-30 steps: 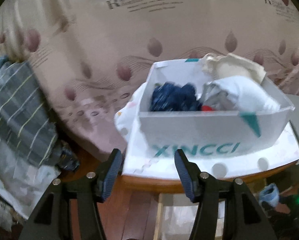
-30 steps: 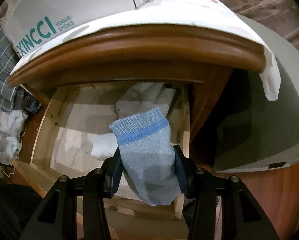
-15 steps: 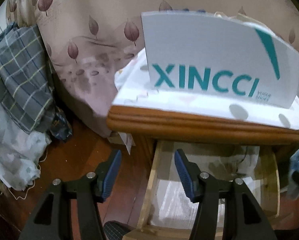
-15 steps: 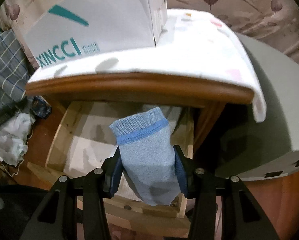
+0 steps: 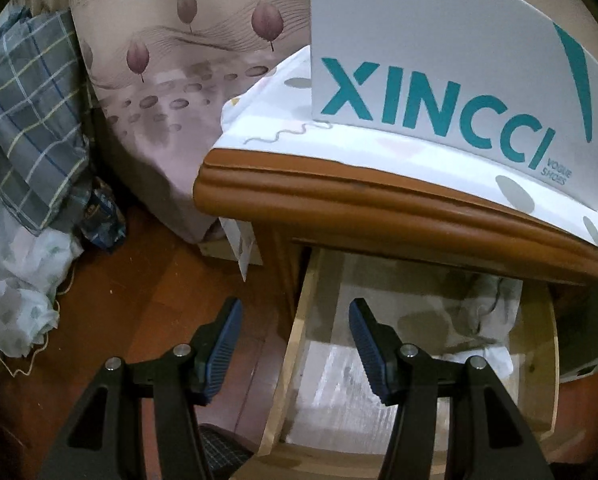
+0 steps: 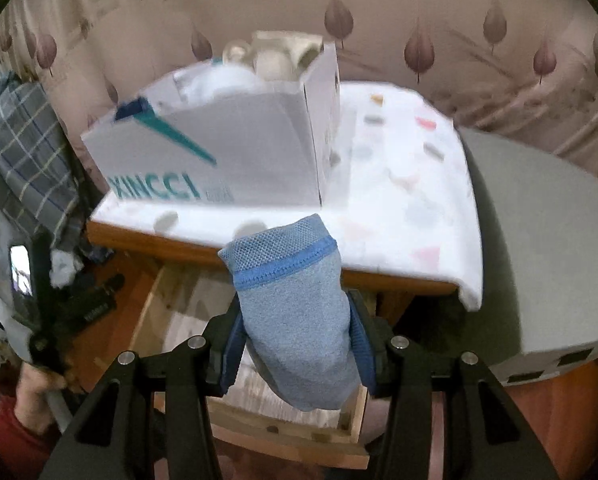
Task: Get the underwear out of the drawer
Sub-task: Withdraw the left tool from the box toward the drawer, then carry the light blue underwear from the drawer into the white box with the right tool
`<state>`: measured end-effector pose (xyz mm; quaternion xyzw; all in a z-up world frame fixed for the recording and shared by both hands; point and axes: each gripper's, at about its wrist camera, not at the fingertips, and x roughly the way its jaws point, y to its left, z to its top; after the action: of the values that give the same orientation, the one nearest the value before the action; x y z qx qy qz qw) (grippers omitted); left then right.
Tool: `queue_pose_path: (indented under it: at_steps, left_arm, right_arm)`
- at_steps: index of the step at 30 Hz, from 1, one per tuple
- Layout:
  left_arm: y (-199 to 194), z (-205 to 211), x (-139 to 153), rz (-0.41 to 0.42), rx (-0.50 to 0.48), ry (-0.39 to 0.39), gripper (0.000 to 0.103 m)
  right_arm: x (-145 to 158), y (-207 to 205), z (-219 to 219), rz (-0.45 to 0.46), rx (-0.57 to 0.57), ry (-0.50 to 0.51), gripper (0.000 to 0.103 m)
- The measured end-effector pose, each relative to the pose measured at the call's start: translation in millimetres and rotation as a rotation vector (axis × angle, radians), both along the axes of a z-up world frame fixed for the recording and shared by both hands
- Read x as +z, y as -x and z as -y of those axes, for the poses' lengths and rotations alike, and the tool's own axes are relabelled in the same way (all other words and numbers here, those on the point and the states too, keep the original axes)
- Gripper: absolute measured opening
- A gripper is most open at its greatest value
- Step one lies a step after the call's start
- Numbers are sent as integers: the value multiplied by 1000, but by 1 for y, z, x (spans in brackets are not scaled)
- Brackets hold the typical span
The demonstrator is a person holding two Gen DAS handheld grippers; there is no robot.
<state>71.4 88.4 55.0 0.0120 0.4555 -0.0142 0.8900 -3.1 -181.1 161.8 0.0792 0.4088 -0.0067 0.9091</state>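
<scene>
one left gripper (image 5: 295,342), jaws apart with nothing between, is now lower, over the left edge of the one open drawer (image 5: 299,344). one right gripper (image 6: 295,344), clamped on one blue underwear (image 6: 295,320), has risen; the underwear hangs above the drawer, before one shoe box (image 6: 227,160).

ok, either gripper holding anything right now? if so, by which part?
The right gripper is shut on light blue underwear, pinched across its lower folded body, with the mesh waistband end sticking up free. The left gripper holds nothing.
</scene>
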Motion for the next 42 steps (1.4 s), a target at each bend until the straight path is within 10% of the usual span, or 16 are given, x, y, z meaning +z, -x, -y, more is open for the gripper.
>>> queue_pose_path:
  at_steps: [22, 42]
  left_arm:
    - [-7, -34, 6, -1, 106, 82, 57]
    - [-11, -54, 8, -10, 161, 110, 57]
  right_arm:
    - [131, -124, -39, 136, 74, 122, 44]
    - [71, -252, -143, -63, 228, 113, 44]
